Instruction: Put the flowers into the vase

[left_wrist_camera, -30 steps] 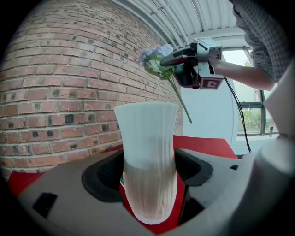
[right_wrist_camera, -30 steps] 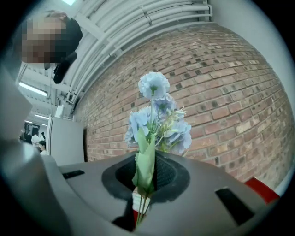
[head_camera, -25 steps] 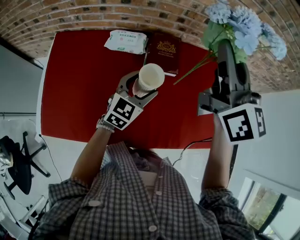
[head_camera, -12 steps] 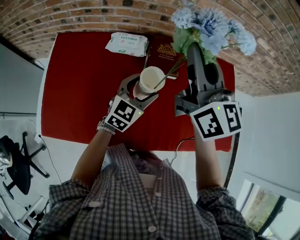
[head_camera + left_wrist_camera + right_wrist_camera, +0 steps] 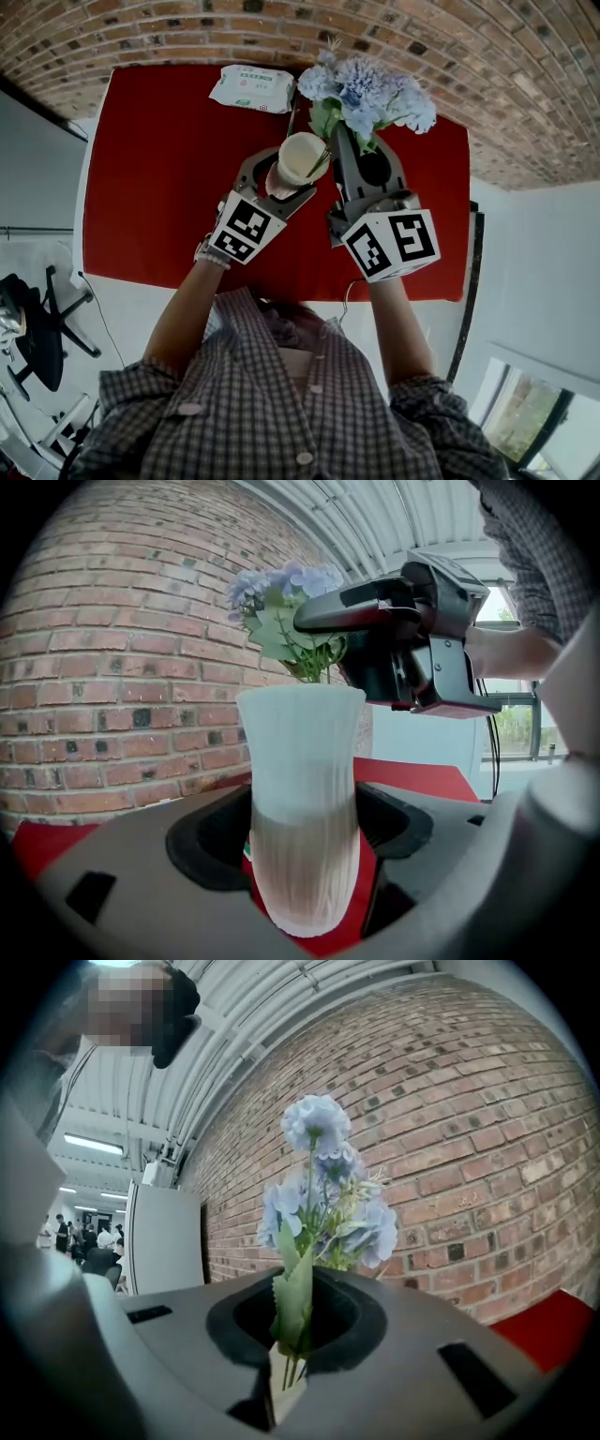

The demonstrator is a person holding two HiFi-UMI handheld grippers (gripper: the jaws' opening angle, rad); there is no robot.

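A ribbed white vase (image 5: 302, 157) (image 5: 302, 799) stands upright on the red table, with my left gripper (image 5: 278, 184) (image 5: 305, 855) shut on its lower body. A bunch of pale blue artificial flowers (image 5: 364, 89) (image 5: 281, 588) (image 5: 323, 1194) with green leaves is held by the stems in my right gripper (image 5: 344, 155) (image 5: 286, 1372), which is shut on them. The stem ends reach down into the vase's mouth, and the blooms stand above and to the right of the rim. In the left gripper view the right gripper (image 5: 403, 639) hangs just above the vase's rim.
A red cloth (image 5: 159, 169) covers the table against a brick wall (image 5: 187, 28). A white pack of wipes (image 5: 250, 84) lies at the far edge, with a dark red booklet (image 5: 295, 103) partly hidden behind the flowers. A cable (image 5: 352, 281) runs off the near edge.
My right gripper has carried the flowers down and to the left, from off the table's right side to over the vase, and the stems now enter its mouth. The left gripper and vase stayed still.
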